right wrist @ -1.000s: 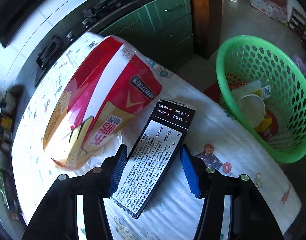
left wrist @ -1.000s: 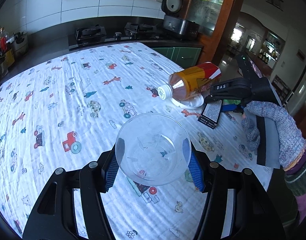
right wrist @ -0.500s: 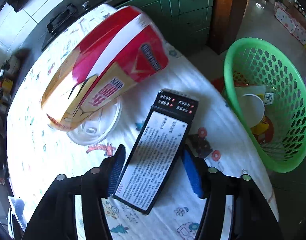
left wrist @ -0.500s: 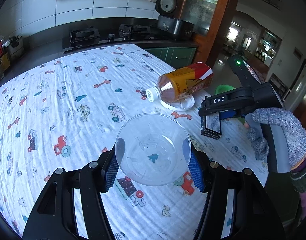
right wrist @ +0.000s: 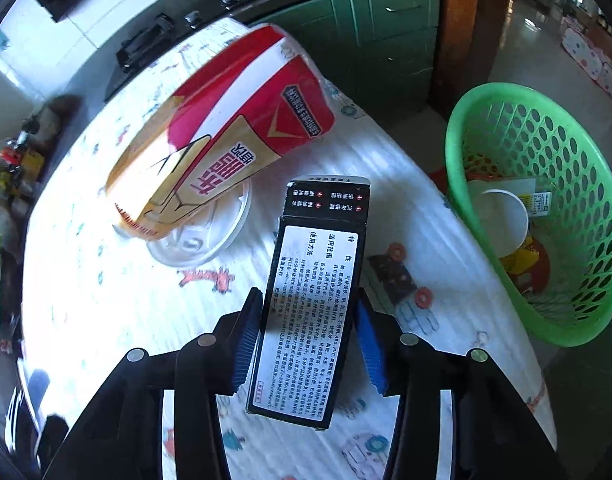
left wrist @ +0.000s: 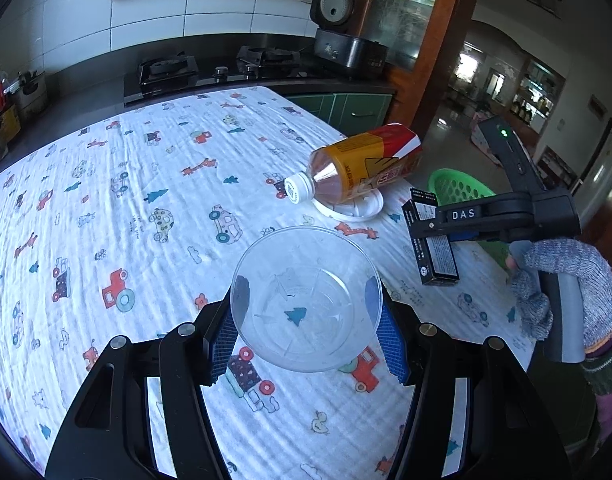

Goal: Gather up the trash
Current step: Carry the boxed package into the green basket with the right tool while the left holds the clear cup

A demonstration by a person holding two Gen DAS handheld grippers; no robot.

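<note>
My left gripper [left wrist: 308,338] is shut on a clear plastic bowl [left wrist: 306,300] and holds it above the table. My right gripper [right wrist: 308,338] is shut on a black box with a white label [right wrist: 310,304], lifted off the cloth; the box also shows in the left wrist view [left wrist: 434,248] at the right. A yellow-and-red drink bottle [left wrist: 362,168] lies on its side on a clear round lid [left wrist: 350,208]; the bottle is also in the right wrist view [right wrist: 229,140]. A green perforated basket [right wrist: 546,208] stands on the floor right of the table, with a white cup and wrappers inside.
The table wears a white cloth with cartoon prints [left wrist: 145,208]. A stove and rice cooker [left wrist: 338,44] stand on the counter behind. Green cabinets [right wrist: 390,36] and a wooden post lie beyond the table's far edge. The table edge runs close to the basket.
My right gripper closed on the black box and lifted it off the cloth, drawing back from the bottle. My left gripper, still holding the bowl, shifted a little.
</note>
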